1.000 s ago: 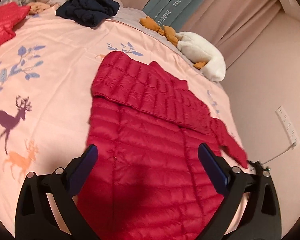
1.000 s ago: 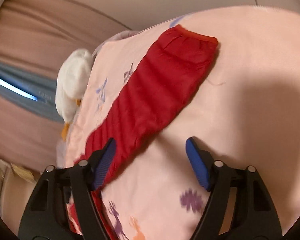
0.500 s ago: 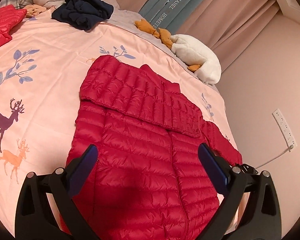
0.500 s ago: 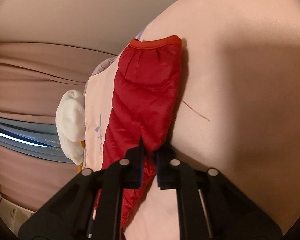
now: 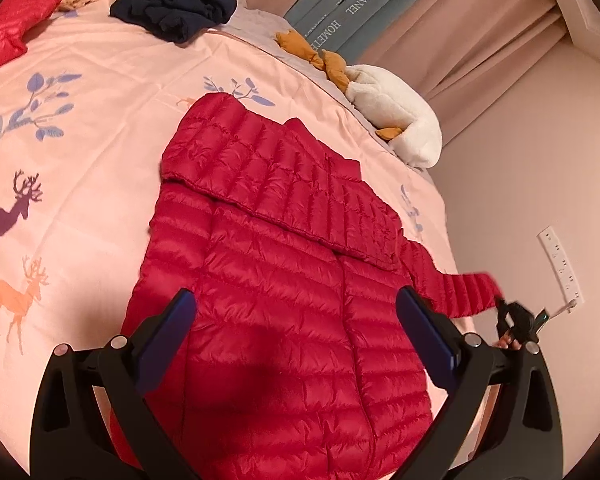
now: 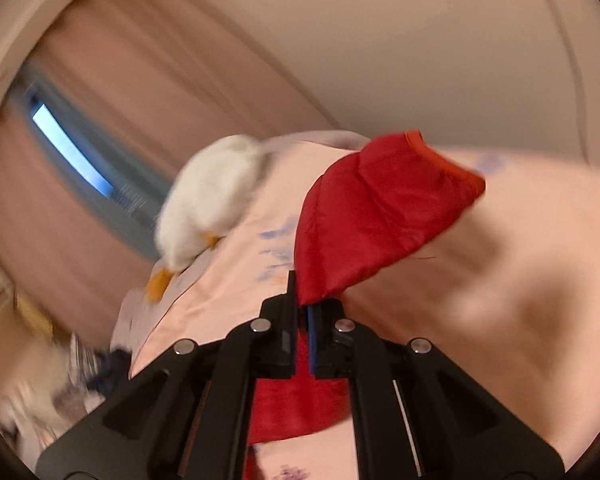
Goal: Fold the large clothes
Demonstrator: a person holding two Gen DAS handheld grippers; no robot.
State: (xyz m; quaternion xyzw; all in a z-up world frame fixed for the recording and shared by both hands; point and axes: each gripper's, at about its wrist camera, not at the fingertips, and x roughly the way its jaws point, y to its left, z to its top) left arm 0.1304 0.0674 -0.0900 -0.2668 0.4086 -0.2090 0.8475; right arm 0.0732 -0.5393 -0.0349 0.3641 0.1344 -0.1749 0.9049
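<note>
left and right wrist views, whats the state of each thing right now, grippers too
red puffer jacket: flat on the bed, one sleeve folded across the chest
right sleeve: pinched and lifted off the bedcover
right gripper: shut on the sleeve
left gripper: open, empty, over the jacket's lower half
navy garment: crumpled, unfolded
white plush: lying at the bed's edge
</note>
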